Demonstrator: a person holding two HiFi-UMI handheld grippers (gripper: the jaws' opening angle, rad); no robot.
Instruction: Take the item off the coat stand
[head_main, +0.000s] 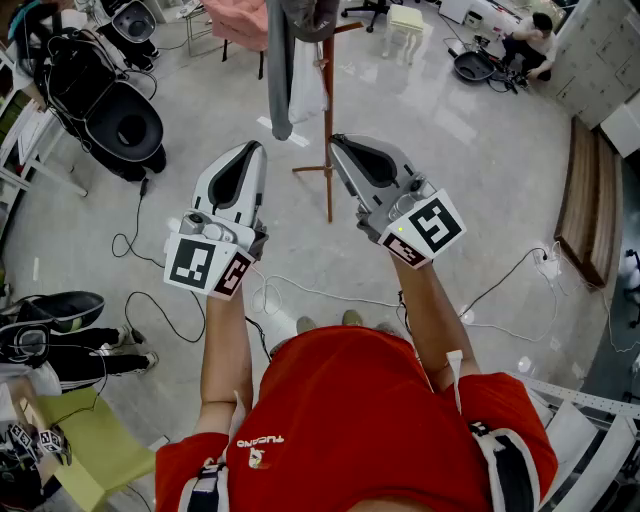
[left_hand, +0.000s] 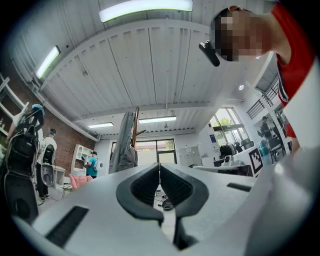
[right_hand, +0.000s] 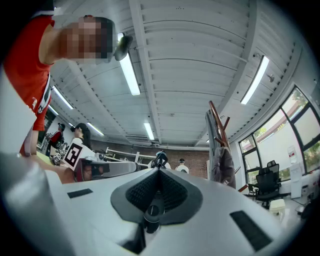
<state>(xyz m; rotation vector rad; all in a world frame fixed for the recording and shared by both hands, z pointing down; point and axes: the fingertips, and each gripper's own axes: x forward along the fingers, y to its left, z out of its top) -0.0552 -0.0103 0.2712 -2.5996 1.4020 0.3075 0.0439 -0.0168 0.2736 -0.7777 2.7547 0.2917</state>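
While only the head view shows the foot of the coat stand (head_main: 328, 150), left gripper (head_main: 258, 150) and right gripper (head_main: 336, 142) are closed, empty, before its grey garment (head_main: 279, 70).

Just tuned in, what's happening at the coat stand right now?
A person in a red shirt stands facing the wooden coat stand, holding a gripper in each hand. The left gripper and right gripper are both shut and empty, raised short of the stand. The grey garment hangs on it, untouched.
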